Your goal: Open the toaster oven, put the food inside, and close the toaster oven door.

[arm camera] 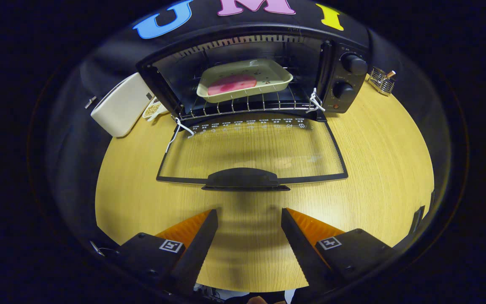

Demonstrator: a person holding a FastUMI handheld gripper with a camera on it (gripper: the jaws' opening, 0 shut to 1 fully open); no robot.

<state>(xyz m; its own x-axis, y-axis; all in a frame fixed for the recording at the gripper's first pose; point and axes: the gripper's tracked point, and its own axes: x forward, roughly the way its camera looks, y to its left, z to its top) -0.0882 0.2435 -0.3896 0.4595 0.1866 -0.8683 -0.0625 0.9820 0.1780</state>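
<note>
Nearest of all, the gripper [249, 219] hangs low over the wooden table [378, 139] with its two fingers spread wide and nothing between them but bare tabletop and their own shadow. It holds nothing.

Just ahead of the fingers, a short way off and not touched, lies the door handle [243, 178], a dark raised bar at the near edge of the glass door [251, 147]. The door is swung fully down and lies flat, hinged at its far edge to the toaster oven [251, 71].

Beyond the door, on the wire rack [247, 105] inside the oven, sits the tray [245, 80], turned a little askew, with a pink slab of food [231, 84] in its left half. So the food looks to be in already, and the step in hand is most likely closing the door.

To do it well, I would bring the fingers forward and low so that they straddle the handle or slip under its near lip, then lift in an arc about the far hinge instead of pushing straight ahead, which could shove the whole oven back. White cords [315, 101] hang at both hinge corners and should stay clear of the closing edge.

To the oven's left stands a cream box [120, 105] beside a small dish [152, 109]. At the far right stands a wire holder [381, 80], well apart
</note>
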